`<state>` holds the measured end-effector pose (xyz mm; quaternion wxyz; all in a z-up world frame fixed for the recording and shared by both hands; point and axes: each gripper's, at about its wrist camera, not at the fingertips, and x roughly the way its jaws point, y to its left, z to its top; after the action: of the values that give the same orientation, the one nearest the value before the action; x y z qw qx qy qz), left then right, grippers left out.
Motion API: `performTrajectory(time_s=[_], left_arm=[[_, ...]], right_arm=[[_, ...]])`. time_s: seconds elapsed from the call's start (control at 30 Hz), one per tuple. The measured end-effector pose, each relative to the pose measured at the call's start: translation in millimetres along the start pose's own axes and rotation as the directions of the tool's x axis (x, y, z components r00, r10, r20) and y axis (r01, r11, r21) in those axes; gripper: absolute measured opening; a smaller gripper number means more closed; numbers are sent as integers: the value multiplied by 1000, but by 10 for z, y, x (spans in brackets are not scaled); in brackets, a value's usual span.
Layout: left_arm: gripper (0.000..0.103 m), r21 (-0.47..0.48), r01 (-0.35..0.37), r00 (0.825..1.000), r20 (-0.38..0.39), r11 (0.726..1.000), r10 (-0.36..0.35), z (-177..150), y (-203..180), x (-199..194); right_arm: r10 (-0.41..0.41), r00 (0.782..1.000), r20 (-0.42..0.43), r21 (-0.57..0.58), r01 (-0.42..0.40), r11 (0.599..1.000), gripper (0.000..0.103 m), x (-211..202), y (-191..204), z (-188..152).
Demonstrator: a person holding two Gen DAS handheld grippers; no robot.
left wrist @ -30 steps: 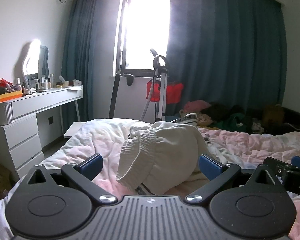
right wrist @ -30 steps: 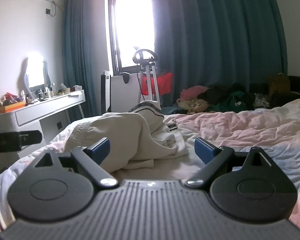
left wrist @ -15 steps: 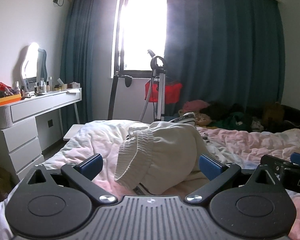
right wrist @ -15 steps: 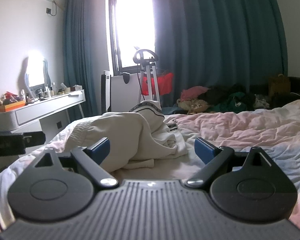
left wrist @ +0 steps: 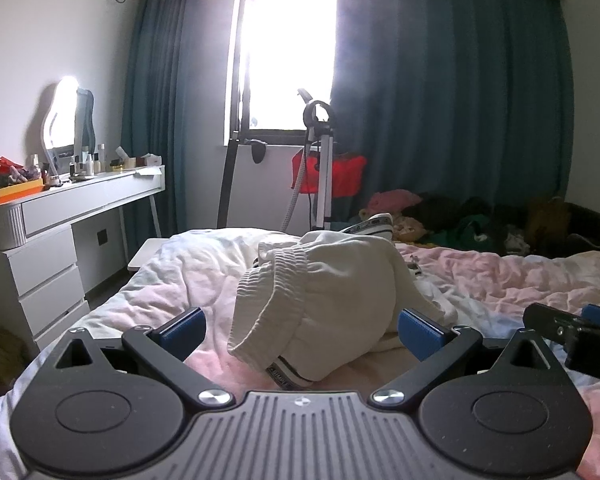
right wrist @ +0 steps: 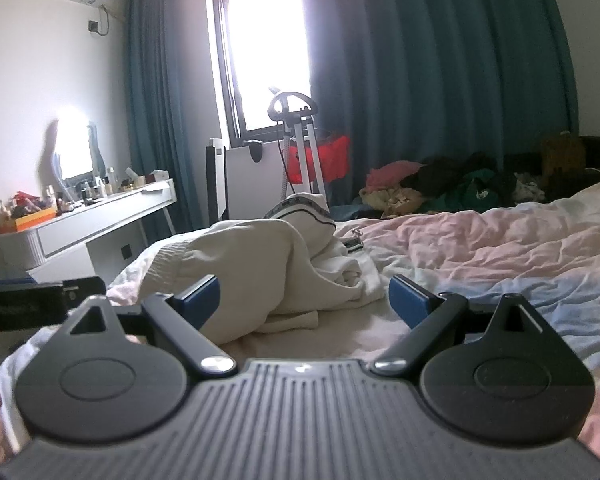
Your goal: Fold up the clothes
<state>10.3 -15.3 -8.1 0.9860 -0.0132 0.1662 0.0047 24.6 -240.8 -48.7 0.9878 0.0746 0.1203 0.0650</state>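
**Both grippers spread wide before the cream garment**

The left gripper (left wrist: 302, 330) has its blue-padded jaws spread wide with nothing between them, low over the bed. The right gripper (right wrist: 304, 298) is likewise spread and holds nothing.

Just ahead of both lies a crumpled cream-white knit garment with a ribbed hem and striped waistband (left wrist: 332, 300), heaped toward the left edge of the bed with its rumpled pink and white quilt (left wrist: 500, 276). From the right wrist view the same heap (right wrist: 268, 264) sits between the jaws' line of sight.

Beyond the bed's far edge stand a metal garment steamer stand (left wrist: 320, 168), dark teal curtains (left wrist: 440, 100) and a pile of mixed coloured clothes (right wrist: 440, 188). A white dressing table with drawers (left wrist: 60, 224) stands off the bed's left side.
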Motion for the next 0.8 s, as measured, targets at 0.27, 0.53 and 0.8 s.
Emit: performTrajectory(time_s=[0.27, 0.53, 0.8], left_arm=[[103, 17, 3, 1000, -20, 1000, -3, 33, 1, 74], [103, -15, -4, 999, 34, 1000, 4, 150, 266, 91], [103, -265, -42, 995, -101, 963, 16, 73, 895, 490]], right_arm=[[-11, 1000, -17, -14, 11, 1000, 93, 27, -25, -44], [60, 996, -65, -40, -63, 997, 93, 343, 85, 192], [199, 953, -230, -133, -233, 963, 76, 1652, 686, 903]])
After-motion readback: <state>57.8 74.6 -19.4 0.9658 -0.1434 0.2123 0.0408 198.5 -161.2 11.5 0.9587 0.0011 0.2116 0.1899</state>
